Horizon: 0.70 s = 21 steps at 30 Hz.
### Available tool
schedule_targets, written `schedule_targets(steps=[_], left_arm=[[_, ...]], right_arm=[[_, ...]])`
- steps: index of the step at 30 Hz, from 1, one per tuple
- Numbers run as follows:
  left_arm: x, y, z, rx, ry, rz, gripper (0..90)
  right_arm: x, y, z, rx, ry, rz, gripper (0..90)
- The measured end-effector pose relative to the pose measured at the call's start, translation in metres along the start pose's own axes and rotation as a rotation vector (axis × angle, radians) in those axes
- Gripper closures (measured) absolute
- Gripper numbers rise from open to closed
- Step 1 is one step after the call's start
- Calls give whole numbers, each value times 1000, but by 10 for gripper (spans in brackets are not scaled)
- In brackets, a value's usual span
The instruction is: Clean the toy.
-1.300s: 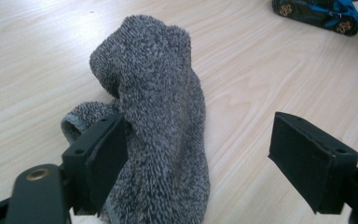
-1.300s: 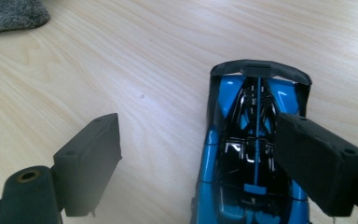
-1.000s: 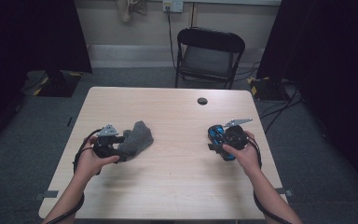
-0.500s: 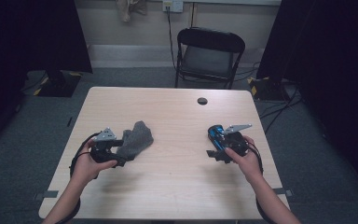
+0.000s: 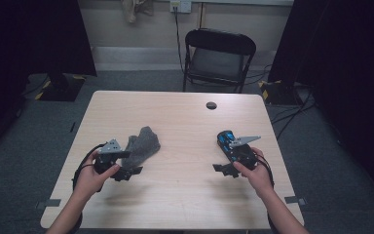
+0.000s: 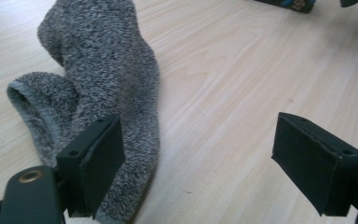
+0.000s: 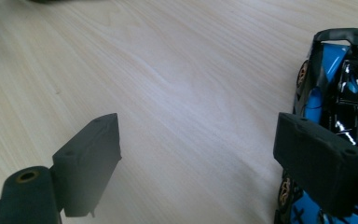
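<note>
Left claw (image 6: pixel 200 154) gaping wide, one pad overlapping sock (image 6: pixel 107 84) edge at nine o'clock; could pinch surface (image 5: pixel 185 122). Right claw (image 7: pixel 200 158) wide, risking nudging toy car (image 7: pixel 335 88).

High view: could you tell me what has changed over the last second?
The right gripper has drawn slightly back toward the person, beside the blue toy car. The left gripper stays open by the grey sock; sock and car have not moved.
</note>
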<state>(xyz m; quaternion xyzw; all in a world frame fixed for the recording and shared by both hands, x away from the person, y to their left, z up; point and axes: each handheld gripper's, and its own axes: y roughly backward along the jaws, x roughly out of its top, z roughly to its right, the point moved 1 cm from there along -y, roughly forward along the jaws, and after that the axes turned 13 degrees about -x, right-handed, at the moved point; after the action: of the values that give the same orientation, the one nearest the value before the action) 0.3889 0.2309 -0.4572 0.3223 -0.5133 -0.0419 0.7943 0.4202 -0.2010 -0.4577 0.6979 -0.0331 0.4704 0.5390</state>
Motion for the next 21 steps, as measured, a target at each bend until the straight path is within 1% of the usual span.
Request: schedule_targets(steps=[1,3,5,7,10,13,16,21], left_arm=[[-1,0,2,-6,-7,-6,163],[-3,-2,5,-23,-9,-10,163],[-4,-3,7,-28,-16,-13,163],[-6,-5,10,-43,-17,-10,163],[-8,-7,12,-54,-16,-12,163],[-10,-8,14,-60,-30,-20,164],[-12,-9,14,-70,-24,-23,165],[-16,-11,18,-83,-39,-36,164]], right_arm=[[-1,0,-1,4,-2,-1,146],[-2,1,-3,9,-1,-2,146],[-4,1,-5,14,4,0,145],[-6,2,-8,22,10,3,146],[-8,2,-11,30,10,3,146],[-10,1,-14,38,15,0,145],[-13,0,-16,46,21,-3,145],[-18,0,-19,60,23,-3,146]])
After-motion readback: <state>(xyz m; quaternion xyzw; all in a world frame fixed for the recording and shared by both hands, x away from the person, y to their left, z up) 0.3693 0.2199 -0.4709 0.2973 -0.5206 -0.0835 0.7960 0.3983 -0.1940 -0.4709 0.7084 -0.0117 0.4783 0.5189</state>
